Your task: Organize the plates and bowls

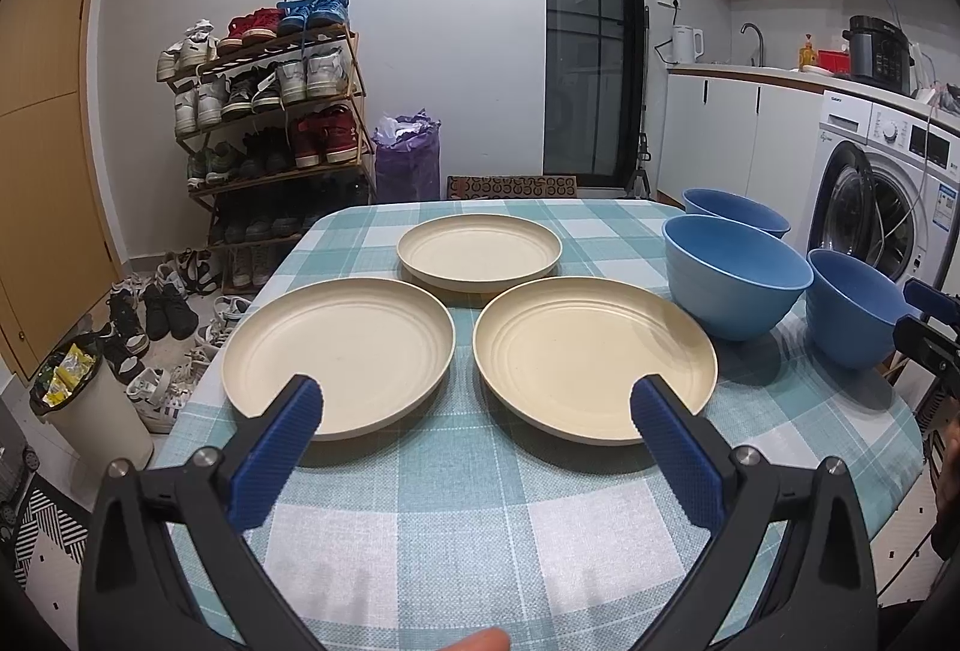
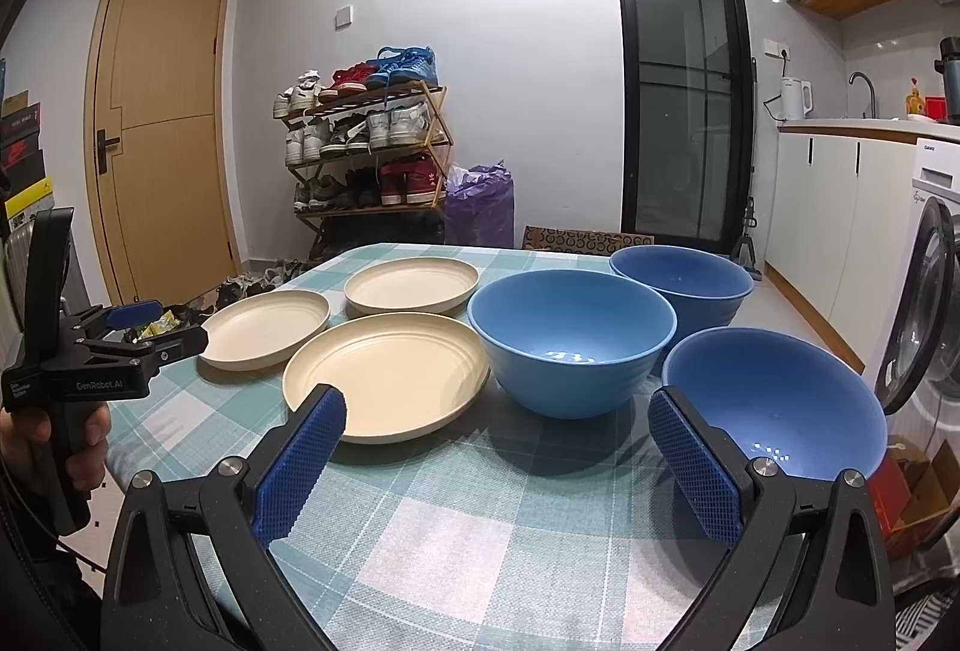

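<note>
Basically nothing is sorted yet, as far as can be judged. Three cream plates are laid out flat and separate on the checked tablecloth [image 1: 420, 531]: the near-left plate [image 1: 338, 356], the near-right plate [image 1: 594, 354] and the far plate [image 1: 479, 251], close to one another but none stacked. Three blue bowls are grouped on the right side of the table, all upright and un-nested: the middle bowl [image 2: 570, 339], the far bowl [image 2: 681, 285] and the near bowl [image 2: 774, 399], which sits right by the table edge.

The left gripper [image 1: 477, 405] is held above the near edge of the table with its jaws spread wide, nothing between them, aimed at the gap between the two near plates. The right gripper [image 2: 497, 420] is likewise wide open and empty, pointed between the near-right plate and the near bowl.

So all of it is left: presumably plates to be stacked, bowls to be nested. No piece is even touched at this point.
</note>
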The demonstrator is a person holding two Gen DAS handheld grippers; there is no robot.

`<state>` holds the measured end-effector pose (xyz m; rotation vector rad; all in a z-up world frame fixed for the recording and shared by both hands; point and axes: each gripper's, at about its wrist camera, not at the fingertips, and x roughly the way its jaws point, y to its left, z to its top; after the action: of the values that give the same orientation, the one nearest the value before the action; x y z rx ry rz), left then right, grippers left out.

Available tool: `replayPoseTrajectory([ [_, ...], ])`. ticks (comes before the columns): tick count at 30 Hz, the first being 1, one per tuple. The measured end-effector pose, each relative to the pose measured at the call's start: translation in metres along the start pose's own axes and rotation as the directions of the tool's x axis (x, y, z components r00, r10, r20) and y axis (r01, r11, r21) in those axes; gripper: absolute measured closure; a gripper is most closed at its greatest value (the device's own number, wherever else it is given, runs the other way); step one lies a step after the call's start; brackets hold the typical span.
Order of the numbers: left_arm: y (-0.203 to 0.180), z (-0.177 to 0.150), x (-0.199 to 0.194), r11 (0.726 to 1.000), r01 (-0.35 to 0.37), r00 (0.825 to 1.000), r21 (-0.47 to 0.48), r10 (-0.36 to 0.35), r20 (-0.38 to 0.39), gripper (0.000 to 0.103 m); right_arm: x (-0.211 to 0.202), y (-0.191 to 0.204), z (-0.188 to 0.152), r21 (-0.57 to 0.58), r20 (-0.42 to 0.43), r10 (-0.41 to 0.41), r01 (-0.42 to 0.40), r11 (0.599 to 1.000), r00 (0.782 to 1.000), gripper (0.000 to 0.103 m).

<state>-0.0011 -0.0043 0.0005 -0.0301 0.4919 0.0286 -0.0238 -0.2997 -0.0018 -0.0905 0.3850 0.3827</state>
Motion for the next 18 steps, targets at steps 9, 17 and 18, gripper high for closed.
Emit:
replayPoseTrajectory([
  [9,0.0014,-0.0003,0.0010,1.000,0.007,1.000,-0.015,-0.007,-0.006,0.000,0.0008,-0.0009,-0.0003,0.000,-0.002,-0.001,0.001,1.000,1.000,0.000],
  [17,0.0011,0.0003,0.0000,1.000,-0.002,1.000,-0.006,0.002,0.005,0.000,0.0013,-0.0001,-0.0007,0.002,-0.011,-0.007,0.007,1.000,1.000,0.000],
  [18,0.0005,0.0005,-0.0002,1.000,-0.003,1.000,-0.002,0.003,0.008,0.000,0.0017,-0.0002,-0.0008,0.002,-0.010,-0.008,0.008,1.000,1.000,0.000],
])
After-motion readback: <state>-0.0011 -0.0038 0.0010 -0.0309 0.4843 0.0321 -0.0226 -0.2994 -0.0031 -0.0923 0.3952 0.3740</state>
